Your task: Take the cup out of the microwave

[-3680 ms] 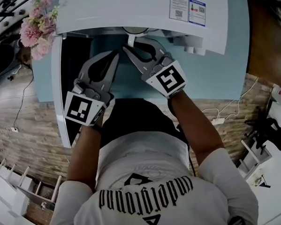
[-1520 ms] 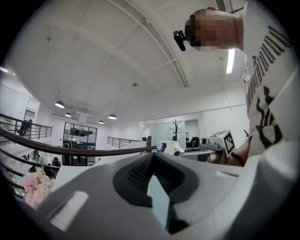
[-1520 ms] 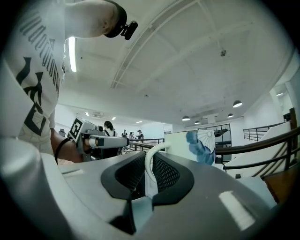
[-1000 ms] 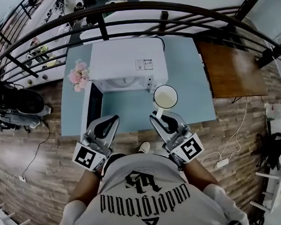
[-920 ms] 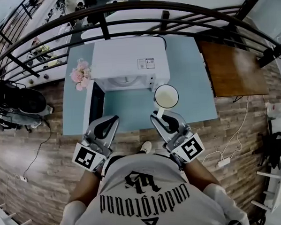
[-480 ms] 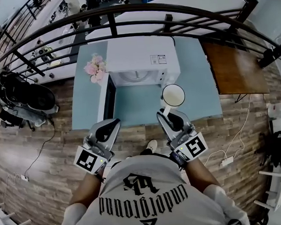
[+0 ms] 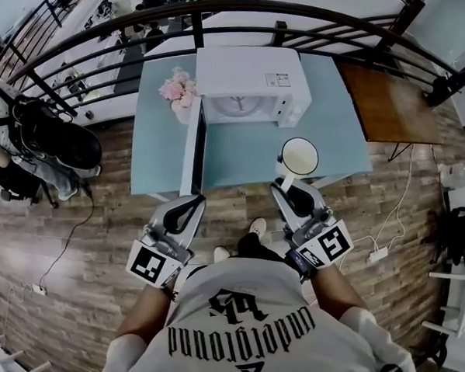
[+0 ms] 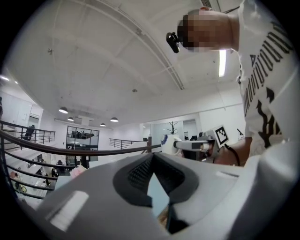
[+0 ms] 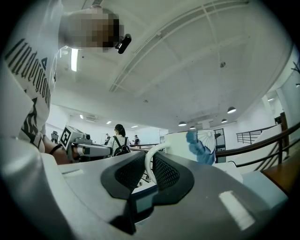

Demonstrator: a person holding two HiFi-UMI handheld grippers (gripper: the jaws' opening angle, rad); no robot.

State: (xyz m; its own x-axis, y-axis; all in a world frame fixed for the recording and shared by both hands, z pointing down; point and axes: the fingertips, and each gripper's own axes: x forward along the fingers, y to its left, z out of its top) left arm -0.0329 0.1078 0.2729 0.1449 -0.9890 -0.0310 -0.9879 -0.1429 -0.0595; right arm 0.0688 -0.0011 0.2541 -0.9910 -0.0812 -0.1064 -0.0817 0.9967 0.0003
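Note:
The white cup (image 7: 300,156) hangs over the front right part of the light blue table (image 7: 239,158), outside the white microwave (image 7: 246,72). My right gripper (image 7: 285,183) is shut on the cup's handle. In the right gripper view the handle (image 9: 146,165) sits pinched between the dark pads, and the cup body (image 9: 197,140) with its blue pattern rises beyond them. The microwave's door (image 7: 191,144) stands open to the left. My left gripper (image 7: 193,202) is level beside the right one, in front of the table. Its jaws (image 8: 152,157) meet at the tips with nothing between them.
Pink flowers (image 7: 178,88) stand left of the microwave. A dark railing (image 7: 301,18) curves behind the table and a brown table (image 7: 387,103) adjoins on the right. A person in dark clothes (image 7: 51,136) stands at the far left on the wooden floor (image 7: 80,251).
Both grippers have drawn back from the microwave toward the table's front edge. The cup has come along in the right gripper. The left gripper stays empty.

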